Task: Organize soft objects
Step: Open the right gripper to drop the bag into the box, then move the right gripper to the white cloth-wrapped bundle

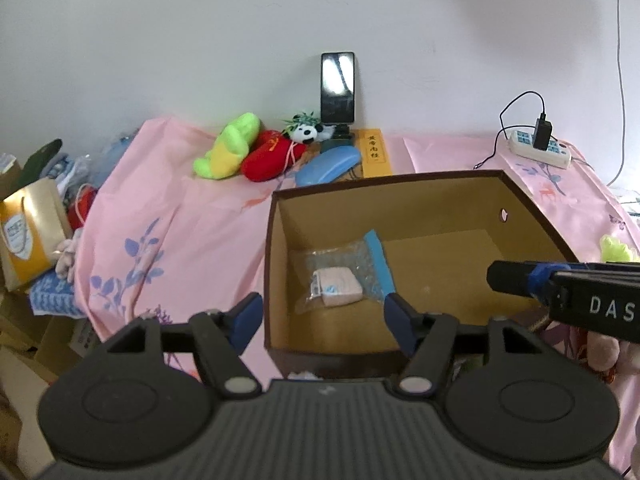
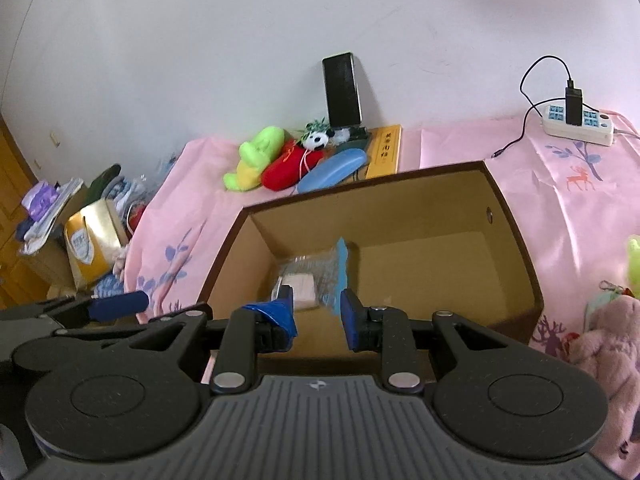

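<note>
An open brown cardboard box (image 1: 524, 200) (image 2: 516, 236) stands on the pink cloth; inside lies a clear bubble bag with a pink soft item (image 1: 340, 286) (image 2: 304, 286). My left gripper (image 1: 324, 314) is open and empty, hovering at the box's near-left corner. My right gripper (image 2: 318, 316) is open and empty above the box's near edge; it shows in the left wrist view (image 1: 520, 276). Soft toys lie at the back: green-yellow plush (image 1: 230, 148) (image 2: 256, 158), red plush (image 1: 272, 156) (image 2: 288, 166), panda (image 1: 306, 130) (image 2: 318, 138). A pink plush (image 2: 608, 336) lies at the right.
A phone (image 1: 338, 88) leans on the wall, with a blue case (image 1: 328, 166) and yellow box (image 1: 374, 152) below it. A power strip (image 1: 540, 148) with cable sits back right. A paper bag (image 1: 28, 232) and clutter stand left of the bed edge.
</note>
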`<state>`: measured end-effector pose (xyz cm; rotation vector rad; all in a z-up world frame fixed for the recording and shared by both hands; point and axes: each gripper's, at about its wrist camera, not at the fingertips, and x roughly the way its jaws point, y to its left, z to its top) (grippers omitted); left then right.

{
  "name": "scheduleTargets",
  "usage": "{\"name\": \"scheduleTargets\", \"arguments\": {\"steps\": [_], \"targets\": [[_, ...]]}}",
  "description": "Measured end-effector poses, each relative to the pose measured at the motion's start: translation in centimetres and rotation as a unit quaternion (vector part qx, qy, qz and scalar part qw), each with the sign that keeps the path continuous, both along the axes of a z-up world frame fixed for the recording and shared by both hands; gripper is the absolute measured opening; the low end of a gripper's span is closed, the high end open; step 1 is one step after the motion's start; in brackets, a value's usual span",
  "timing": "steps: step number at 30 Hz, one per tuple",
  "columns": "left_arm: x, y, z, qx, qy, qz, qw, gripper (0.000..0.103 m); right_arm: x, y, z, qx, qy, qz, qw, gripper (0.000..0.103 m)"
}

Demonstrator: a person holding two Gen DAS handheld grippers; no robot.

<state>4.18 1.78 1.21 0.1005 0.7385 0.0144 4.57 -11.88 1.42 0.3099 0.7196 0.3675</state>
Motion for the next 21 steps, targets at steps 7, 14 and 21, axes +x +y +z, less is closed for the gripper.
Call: {"name": "scheduleTargets", "arguments": {"steps": [7, 14, 21], "targets": [[-2.1, -0.2, -0.1, 0.002, 0.003, 0.007, 1.0, 0.068, -2.5, 0.5, -0.2, -0.011, 0.003, 0.025, 1.0, 0.008], [-4.1, -0.8, -0.9, 0.009, 0.01, 0.013, 0.9998, 0.068, -3.9, 0.7, -0.3, -0.023, 0.004, 0.028, 0.999, 0.008], [-5.4, -0.5, -2.2, 0.008, 0.031, 0.031, 0.999, 0.068, -5.1, 0.9, -1.3, -0.03, 0.025, 0.035, 0.999, 0.008]]}}
